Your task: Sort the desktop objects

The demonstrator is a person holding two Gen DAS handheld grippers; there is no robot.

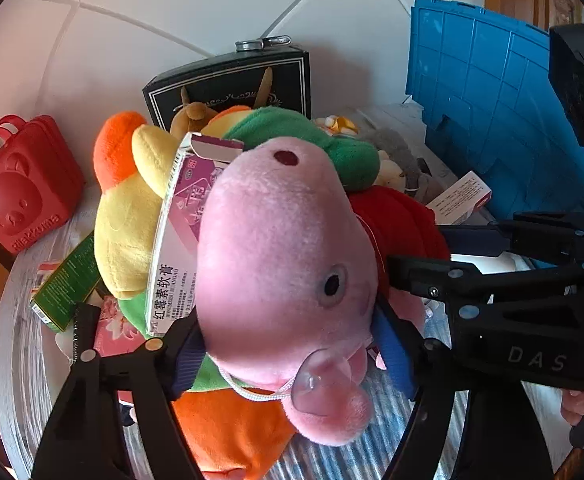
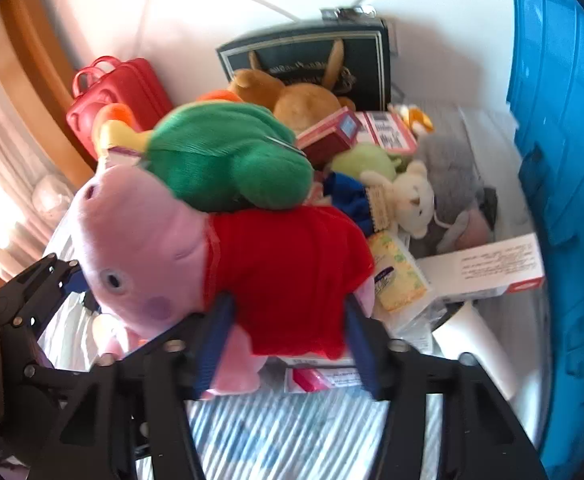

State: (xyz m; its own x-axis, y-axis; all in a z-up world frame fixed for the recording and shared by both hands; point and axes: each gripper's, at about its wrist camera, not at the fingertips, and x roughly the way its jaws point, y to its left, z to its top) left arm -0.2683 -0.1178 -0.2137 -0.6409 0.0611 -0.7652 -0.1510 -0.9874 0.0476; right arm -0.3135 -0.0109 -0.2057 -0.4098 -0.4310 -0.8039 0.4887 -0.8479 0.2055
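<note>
1. White tiled floor and a blue crate lid (image 2: 564, 184) frame a clear bin (image 2: 488, 128) heaped with toys and small boxes.
2. I see the pig plush (image 1: 283, 264) lying on top of the heap, head toward my left gripper (image 1: 292, 356), red dress toward my right gripper (image 2: 287, 340).
3. My left blue pads flank its head and look pressed against it.
4. My right pads pinch the dress hem.
5. A green plush (image 2: 227, 156) rests against the pig's back.

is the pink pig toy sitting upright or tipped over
Tipped over: the pink pig plush lies on its side across the pile, snout toward the wall, the green plush on it.
</note>
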